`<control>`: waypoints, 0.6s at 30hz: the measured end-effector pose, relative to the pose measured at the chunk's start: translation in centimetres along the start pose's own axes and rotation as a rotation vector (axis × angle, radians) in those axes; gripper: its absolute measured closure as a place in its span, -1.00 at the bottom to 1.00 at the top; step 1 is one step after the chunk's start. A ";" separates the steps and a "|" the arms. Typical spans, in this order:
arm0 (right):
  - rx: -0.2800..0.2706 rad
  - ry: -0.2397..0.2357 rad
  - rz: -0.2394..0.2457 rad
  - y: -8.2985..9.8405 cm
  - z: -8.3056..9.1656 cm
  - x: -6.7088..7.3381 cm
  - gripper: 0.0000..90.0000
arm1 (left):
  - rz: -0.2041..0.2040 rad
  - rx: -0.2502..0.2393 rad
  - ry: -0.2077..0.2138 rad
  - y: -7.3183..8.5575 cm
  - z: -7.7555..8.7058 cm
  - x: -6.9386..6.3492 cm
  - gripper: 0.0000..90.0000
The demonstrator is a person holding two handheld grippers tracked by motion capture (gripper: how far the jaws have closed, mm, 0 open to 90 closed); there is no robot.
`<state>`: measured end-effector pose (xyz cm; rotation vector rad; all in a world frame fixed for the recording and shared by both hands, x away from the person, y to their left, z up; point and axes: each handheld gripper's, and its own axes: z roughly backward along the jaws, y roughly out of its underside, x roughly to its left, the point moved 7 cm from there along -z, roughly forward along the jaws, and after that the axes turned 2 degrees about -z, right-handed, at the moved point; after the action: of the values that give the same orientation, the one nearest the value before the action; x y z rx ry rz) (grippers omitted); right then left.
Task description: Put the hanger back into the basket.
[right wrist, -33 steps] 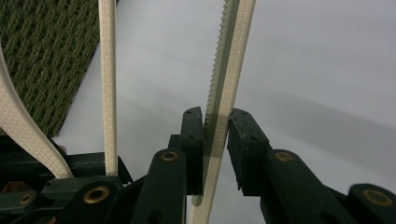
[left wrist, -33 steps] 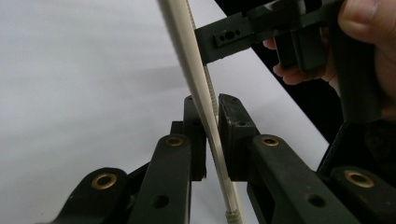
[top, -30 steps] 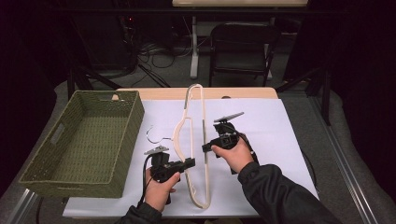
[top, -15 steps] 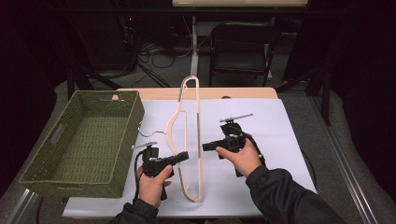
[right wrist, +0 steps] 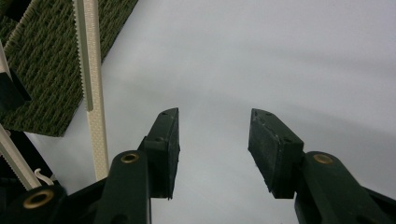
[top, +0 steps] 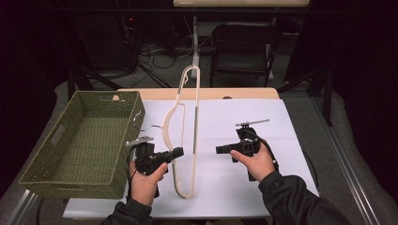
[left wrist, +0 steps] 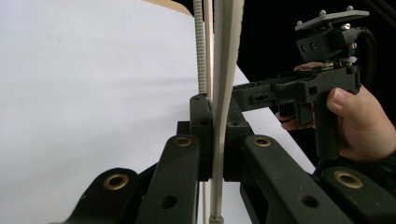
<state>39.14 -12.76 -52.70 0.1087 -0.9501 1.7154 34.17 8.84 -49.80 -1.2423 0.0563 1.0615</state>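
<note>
**Left tool gripping hanger; right tool released and standing clear**

The woven basket (top: 80, 145) is sitting along the left edge of the worktop (top: 263, 122), on the white sheet that is covering most of the surface. A small white clip (top: 137, 117) is lying just beside the basket's right wall, towards the far edge. A dark chair (top: 244, 51) is standing on the floor beyond the far edge. Nothing is lying between the two tools apart from the hanger itself.

The cream hanger (top: 180, 126) is being held clear of the sheet near the middle of the worktop, hook end pointing towards the far edge and the opposite end hanging near the near edge. The left tool (top: 176, 153) is clamping one arm of the hanger; in the left gripper view its jaws are pressing flat on the cream bar (left wrist: 219, 116) from both sides.

The right tool (top: 219, 150) is standing to the right of the hanger, apart from it. Its jaws are standing partly apart with nothing between them; the right gripper view shows bare sheet in the gap (right wrist: 212, 154).

Compared with one second ago, the right tool has let go of the hanger and has drawn off towards the right edge. The hanger is now sitting higher and reaching further past the far edge.
</note>
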 end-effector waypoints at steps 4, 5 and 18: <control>-0.001 0.001 0.000 0.2 0.1 -0.1 0.20 | -0.039 0.017 -0.019 -0.2 0.4 -0.3 0.94; -0.001 0.001 0.000 0.2 0.1 -0.1 0.20 | -0.052 0.024 -0.023 -0.2 0.4 -0.3 0.94; -0.007 0.006 0.000 0.7 0.2 -0.5 0.21 | -0.174 0.117 -0.108 -0.9 1.8 -0.8 0.94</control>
<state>38.69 -13.30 -53.16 0.0986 -0.9517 1.7107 33.49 9.85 -48.00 -1.0628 -0.0708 0.9582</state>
